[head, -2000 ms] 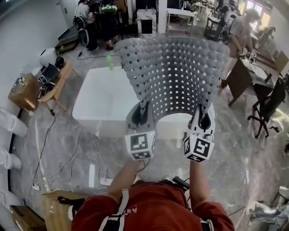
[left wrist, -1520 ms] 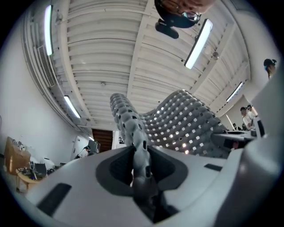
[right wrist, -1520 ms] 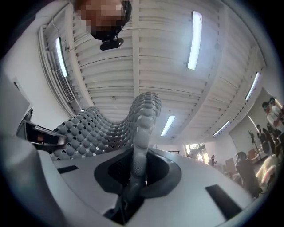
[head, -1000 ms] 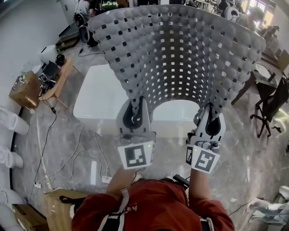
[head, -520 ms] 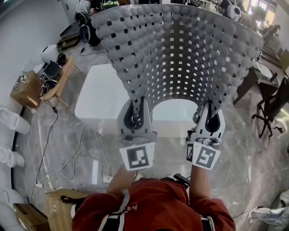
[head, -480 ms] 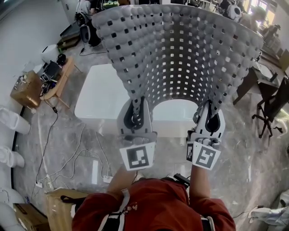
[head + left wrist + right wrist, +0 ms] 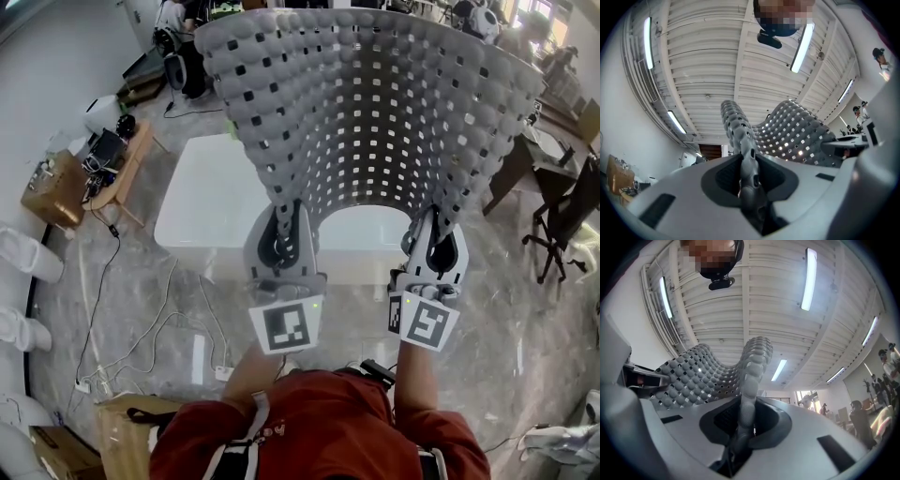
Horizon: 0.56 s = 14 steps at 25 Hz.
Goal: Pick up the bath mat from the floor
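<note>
The grey bath mat (image 7: 375,103), bumpy and full of square holes, is held high in the air, fanning out away from me and sagging in an arch between the grippers. My left gripper (image 7: 284,230) is shut on its near left corner, my right gripper (image 7: 433,234) shut on the near right corner. In the left gripper view the mat's edge (image 7: 740,136) stands up from between the closed jaws toward the ceiling. In the right gripper view the other edge (image 7: 752,371) rises from the jaws the same way. Both grippers point upward.
A white bathtub (image 7: 211,202) stands on the marble floor right below the mat. Cables and a power strip (image 7: 223,373) lie on the floor at the left, with a cardboard box (image 7: 122,427) near my feet. Desks, an office chair (image 7: 562,220) and people are at the back and right.
Two seconds ago the mat was lower and smaller in view; both grippers have lifted it and it spread wide. Over the last half second almost nothing has moved.
</note>
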Available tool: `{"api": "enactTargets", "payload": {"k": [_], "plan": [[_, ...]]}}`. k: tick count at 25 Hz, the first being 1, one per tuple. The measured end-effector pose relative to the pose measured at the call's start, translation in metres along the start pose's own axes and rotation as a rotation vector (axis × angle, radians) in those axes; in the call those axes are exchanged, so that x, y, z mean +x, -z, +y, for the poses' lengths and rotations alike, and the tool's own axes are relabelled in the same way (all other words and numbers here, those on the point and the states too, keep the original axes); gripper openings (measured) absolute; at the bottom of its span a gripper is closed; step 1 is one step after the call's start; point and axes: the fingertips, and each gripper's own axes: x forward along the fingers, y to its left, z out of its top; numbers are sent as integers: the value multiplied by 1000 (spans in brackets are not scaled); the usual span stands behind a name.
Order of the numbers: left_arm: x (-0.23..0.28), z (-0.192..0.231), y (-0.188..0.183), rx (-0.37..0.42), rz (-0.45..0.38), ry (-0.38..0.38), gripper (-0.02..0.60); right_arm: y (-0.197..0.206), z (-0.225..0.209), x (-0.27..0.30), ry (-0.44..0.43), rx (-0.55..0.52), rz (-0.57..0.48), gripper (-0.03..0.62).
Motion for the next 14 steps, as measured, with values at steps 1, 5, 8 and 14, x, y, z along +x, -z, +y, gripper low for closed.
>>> {"api": "enactTargets", "payload": {"k": [1, 5, 8, 14], "plan": [[0, 0, 0, -1, -1, 1, 92, -1, 0, 0, 1, -1, -2, 54], [-1, -4, 0, -6, -8, 10, 92, 0, -4, -6, 11, -14, 1, 54], [-3, -8, 2, -12, -5, 18, 92, 1, -7, -9, 20, -20, 3, 55], [6, 8, 1, -21, -1, 26, 92, -2, 6, 3, 24, -30, 12, 55]]}}
